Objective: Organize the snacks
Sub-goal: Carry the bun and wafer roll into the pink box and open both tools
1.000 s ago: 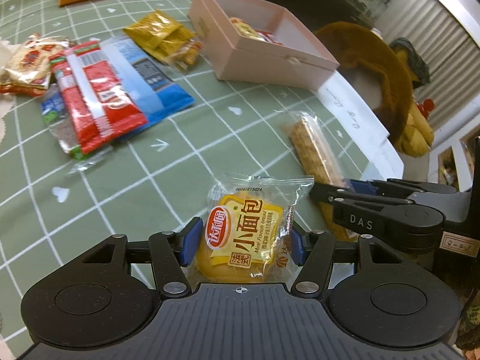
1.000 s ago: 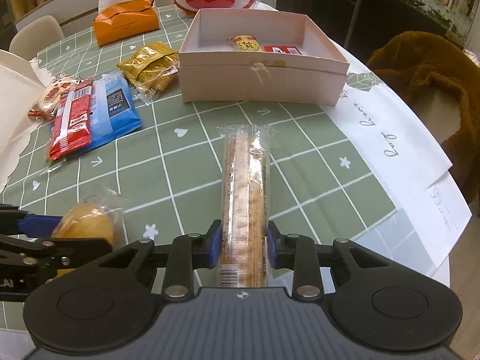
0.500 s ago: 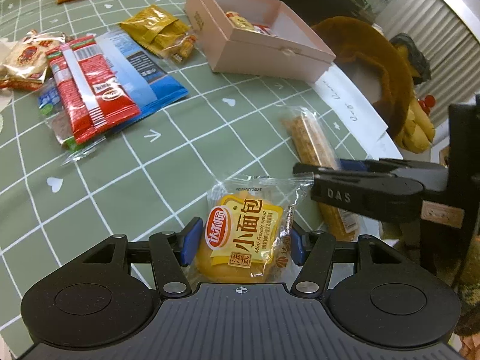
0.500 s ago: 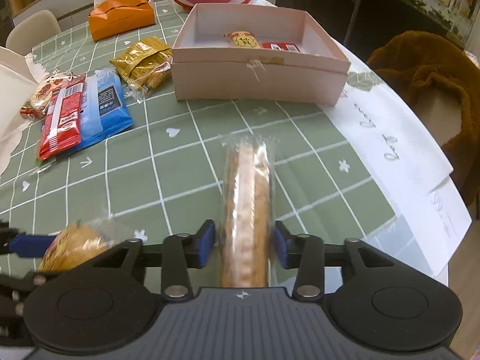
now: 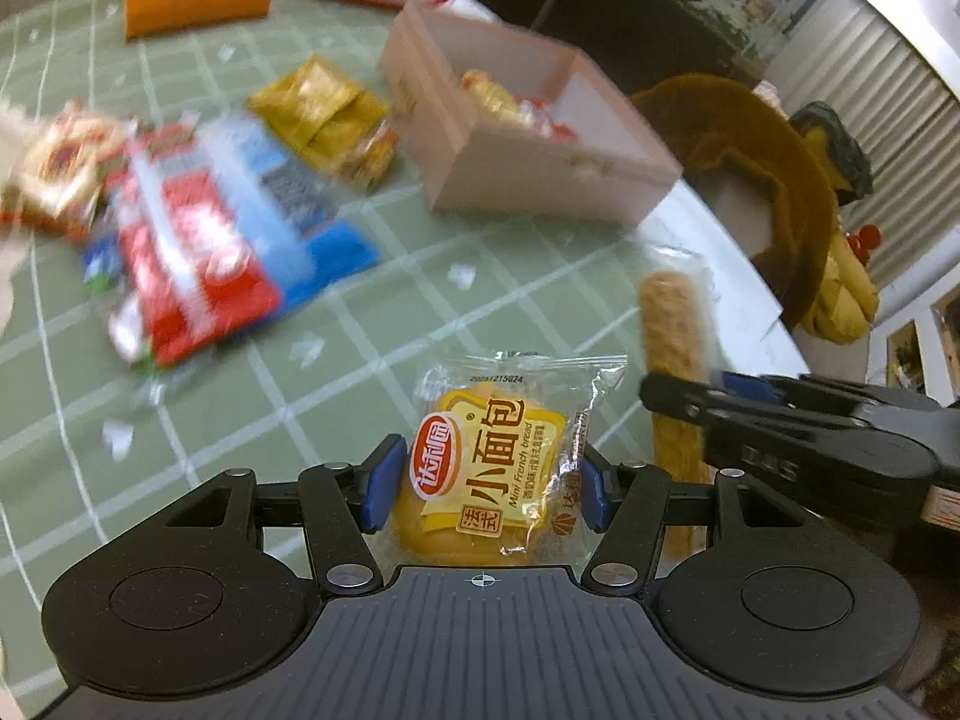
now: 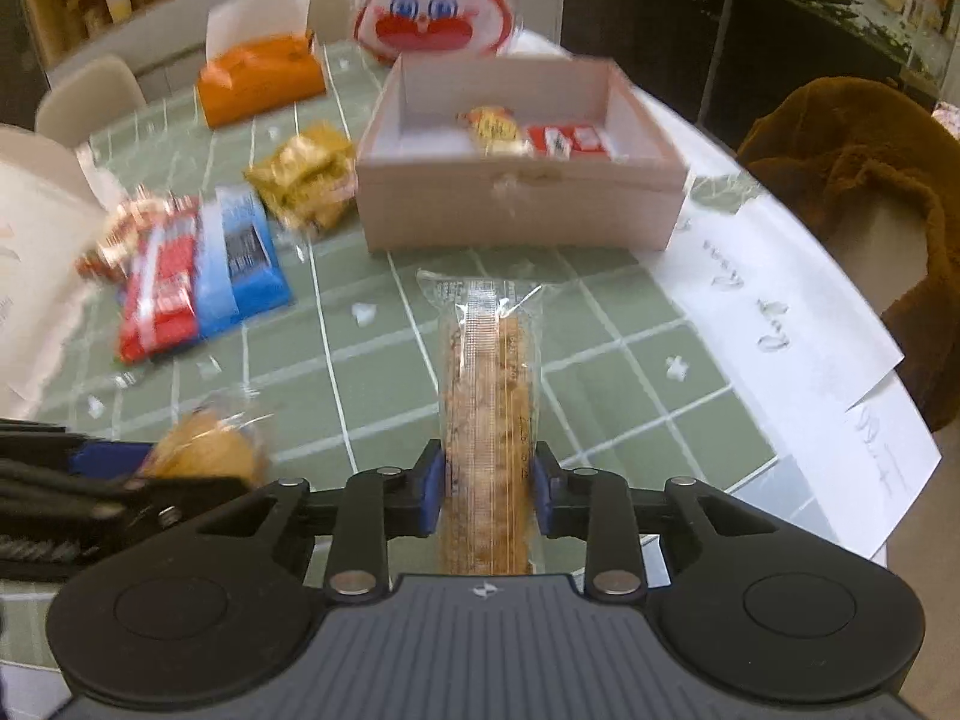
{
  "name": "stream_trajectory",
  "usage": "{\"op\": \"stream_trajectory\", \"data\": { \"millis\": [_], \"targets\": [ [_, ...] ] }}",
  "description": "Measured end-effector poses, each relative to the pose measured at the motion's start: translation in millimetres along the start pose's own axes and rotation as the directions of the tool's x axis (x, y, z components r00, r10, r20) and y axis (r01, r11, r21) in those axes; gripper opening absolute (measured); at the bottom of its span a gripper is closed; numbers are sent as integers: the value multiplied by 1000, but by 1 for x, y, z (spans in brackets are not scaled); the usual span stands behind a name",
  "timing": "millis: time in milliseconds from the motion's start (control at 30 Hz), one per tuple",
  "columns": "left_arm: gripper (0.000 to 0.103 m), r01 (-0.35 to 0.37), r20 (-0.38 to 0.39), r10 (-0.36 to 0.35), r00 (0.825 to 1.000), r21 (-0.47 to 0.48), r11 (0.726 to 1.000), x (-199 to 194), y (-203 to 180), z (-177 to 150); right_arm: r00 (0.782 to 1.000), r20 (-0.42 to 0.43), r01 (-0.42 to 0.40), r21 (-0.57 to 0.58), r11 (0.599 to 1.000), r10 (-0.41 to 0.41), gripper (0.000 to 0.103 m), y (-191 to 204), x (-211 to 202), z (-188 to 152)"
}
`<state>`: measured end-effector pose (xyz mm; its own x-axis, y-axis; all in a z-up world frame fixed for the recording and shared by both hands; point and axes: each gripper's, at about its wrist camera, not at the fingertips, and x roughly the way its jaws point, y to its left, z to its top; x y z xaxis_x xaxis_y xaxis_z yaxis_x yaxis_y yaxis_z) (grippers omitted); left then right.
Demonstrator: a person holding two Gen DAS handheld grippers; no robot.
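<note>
My left gripper (image 5: 486, 480) is shut on a yellow mini bread packet (image 5: 498, 450), its blue pads pressing both sides. My right gripper (image 6: 487, 492) has its jaws closing on a long cracker bar in clear wrap (image 6: 489, 360), the pads pressing its near end while the bar sticks out forward. Beyond both stands the open pink box (image 6: 522, 210) with two snacks inside. In the left wrist view the bar (image 5: 669, 324) and the right gripper (image 5: 690, 402) show at the right. The right wrist view has the bread (image 6: 204, 450) at the lower left.
Red and blue packets (image 6: 198, 276) and gold packets (image 6: 306, 180) lie left of the box on the green checked cloth. Behind are an orange tissue pack (image 6: 258, 81) and a rabbit bag (image 6: 438, 0). White paper sheets (image 6: 798, 312) cover the table's right edge, beside a brown furry garment (image 6: 870, 180).
My right gripper's jaws opened around the bar half a second ago and have closed on it again; the bar has come up off the cloth. The left gripper kept its hold on the bread.
</note>
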<state>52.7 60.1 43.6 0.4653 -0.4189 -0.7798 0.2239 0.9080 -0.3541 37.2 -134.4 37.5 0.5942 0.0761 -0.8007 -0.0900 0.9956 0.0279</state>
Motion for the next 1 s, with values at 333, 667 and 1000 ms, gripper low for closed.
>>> {"op": "stream_trajectory", "data": {
  "millis": [333, 667, 1000],
  "targets": [
    [63, -13, 157, -7, 988, 123, 992, -21, -50, 105, 955, 296, -31, 46, 998, 16, 28, -46, -89, 102],
    [63, 2, 259, -23, 966, 79, 997, -22, -62, 230, 927, 370, -64, 4, 998, 59, 28, -82, -95, 225],
    [62, 17, 86, -14, 996, -39, 999, 79, -23, 240, 987, 39, -158, 67, 985, 155, 34, -85, 36, 248]
  ]
}}
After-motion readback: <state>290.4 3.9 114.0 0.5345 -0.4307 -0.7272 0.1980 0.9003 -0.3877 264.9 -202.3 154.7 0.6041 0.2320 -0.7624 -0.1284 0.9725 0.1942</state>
